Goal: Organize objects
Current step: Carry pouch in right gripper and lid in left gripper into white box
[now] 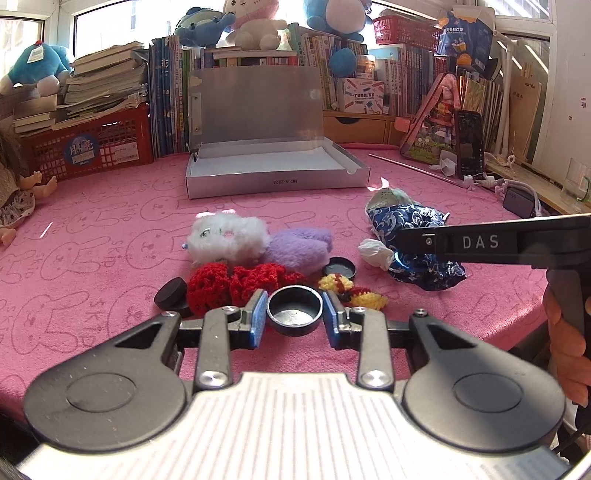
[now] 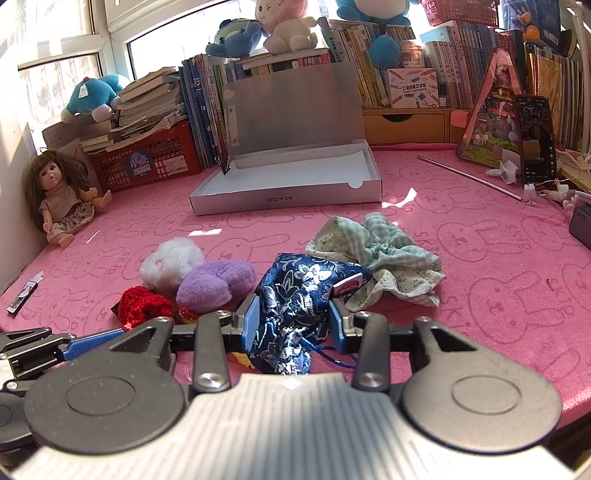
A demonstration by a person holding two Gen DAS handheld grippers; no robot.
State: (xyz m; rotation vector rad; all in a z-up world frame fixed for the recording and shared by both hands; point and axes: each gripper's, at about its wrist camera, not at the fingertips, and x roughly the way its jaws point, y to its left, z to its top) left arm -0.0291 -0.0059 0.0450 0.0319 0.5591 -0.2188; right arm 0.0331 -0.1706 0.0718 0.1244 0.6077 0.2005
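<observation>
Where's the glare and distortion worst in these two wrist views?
Left wrist: windows blown out, sun patches on the pink cloth, table edge bowed by fisheye. Right wrist: window blown out too, sun patch beside the open box, books curve; both stay sharp.

Small black round tin (image 1: 294, 309), open side up; blue brocade pouch (image 2: 295, 295) crumpled.

"NO A-2224" is printed upside down on the front wall of the open silver box (image 1: 277, 181), which is set toward the back edge of the pink table (image 1: 110, 236). "DAS" is read in pale letters on the black bar of the right gripper (image 1: 480, 242) at the right of the left wrist view. The labels on the red crate (image 2: 147, 162) and the book spines are too small to be read.
</observation>
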